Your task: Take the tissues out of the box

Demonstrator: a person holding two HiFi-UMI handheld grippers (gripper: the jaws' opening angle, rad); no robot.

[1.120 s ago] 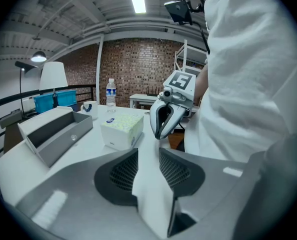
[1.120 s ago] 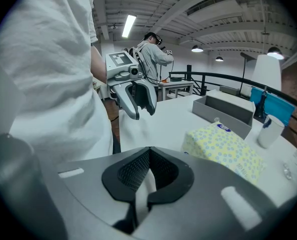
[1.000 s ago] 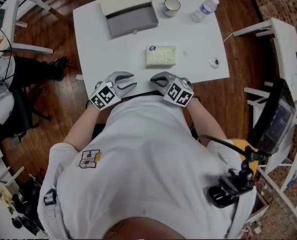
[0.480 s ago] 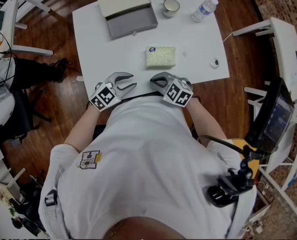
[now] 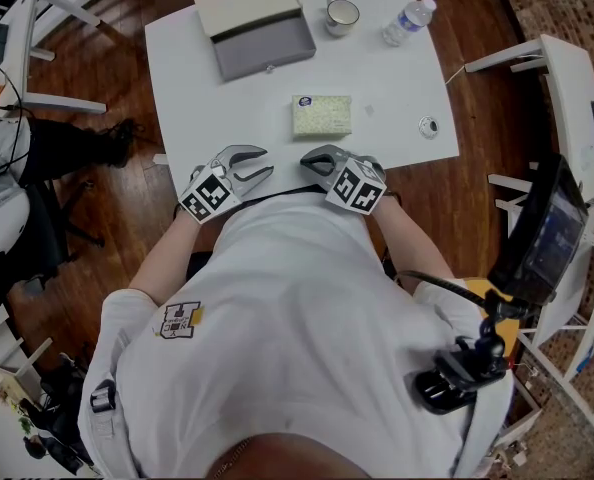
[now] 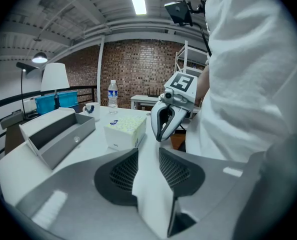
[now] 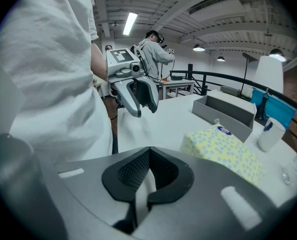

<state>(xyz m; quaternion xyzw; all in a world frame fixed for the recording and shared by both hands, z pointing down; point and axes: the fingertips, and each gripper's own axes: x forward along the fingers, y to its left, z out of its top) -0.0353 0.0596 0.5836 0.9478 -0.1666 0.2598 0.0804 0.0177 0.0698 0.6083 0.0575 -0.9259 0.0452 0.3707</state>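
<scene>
The tissue box (image 5: 322,114), pale yellow with dots and a blue oval on top, lies in the middle of the white table (image 5: 397,88); no tissue shows out of it. Both grippers rest at the table's near edge, in front of the person's body, well short of the box. My left gripper (image 5: 265,162) is open with nothing between its jaws; its own view shows bare table in the gap (image 6: 148,151), the box (image 6: 126,129) ahead to the left. My right gripper (image 5: 307,160) is shut and empty (image 7: 149,150), with the box (image 7: 223,151) to its right.
An open grey box (image 5: 257,28) with its lid raised stands at the table's far side, a cup (image 5: 343,11) and a water bottle (image 5: 409,18) to its right. A small round object (image 5: 429,124) lies near the right edge. White side tables (image 5: 567,78) stand around.
</scene>
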